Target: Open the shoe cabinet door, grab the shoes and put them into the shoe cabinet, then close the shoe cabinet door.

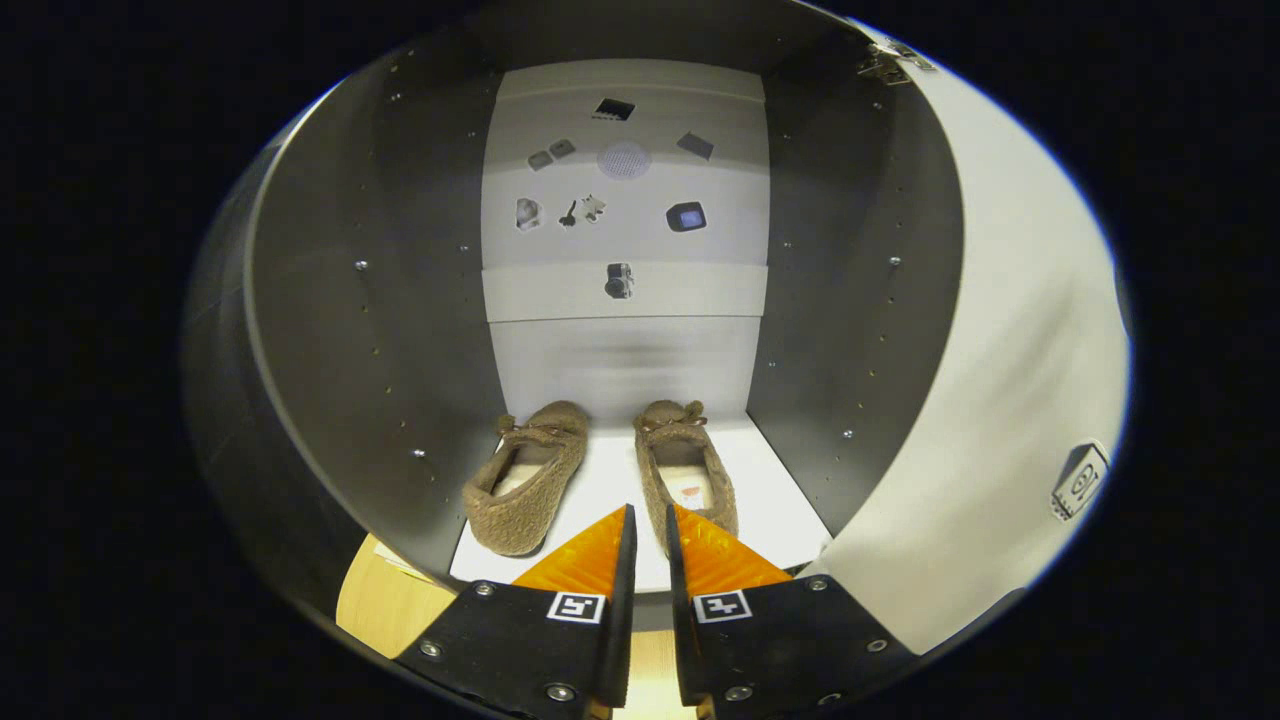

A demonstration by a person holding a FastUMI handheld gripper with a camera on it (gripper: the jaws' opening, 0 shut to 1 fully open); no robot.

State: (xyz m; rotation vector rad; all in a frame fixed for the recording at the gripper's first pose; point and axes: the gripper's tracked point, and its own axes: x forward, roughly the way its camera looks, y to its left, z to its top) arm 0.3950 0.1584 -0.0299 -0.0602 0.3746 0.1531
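The gripper (648, 520) is seen with its two fingers drawn nearly together, only a narrow slit being left between the tips, and nothing is held between them. Both fingertips are pointed into the open shoe cabinet (400, 330), whose dark side walls are seen to either side of the jaws and whose pale floor lies just ahead of them.

Two brown fuzzy slippers are set on that floor, toes turned toward the back panel. The left slipper (525, 480) is placed ahead of the jaws and off to their left, angled slightly so that its heel is nearest the left fingertip without being touched by it. The right slipper (688, 470) lies directly beyond the right fingertip; its heel is partly covered by that fingertip, and whether contact is made cannot be told. A small bow is visible on the toe of each slipper, and the two are kept a little apart, with bare floor showing between them in line with the slit of the jaws.

The cabinet door (1000, 380) is swung open to the right of the jaws, its pale inner face being shown, with a hinge (885, 62) at its upper corner and a small handle (1080, 482) near its outer edge. Well beyond the jaws, a pale back panel (625, 200) bearing several small dark objects is seen. A wooden surface (385, 600) is visible beneath the left finger
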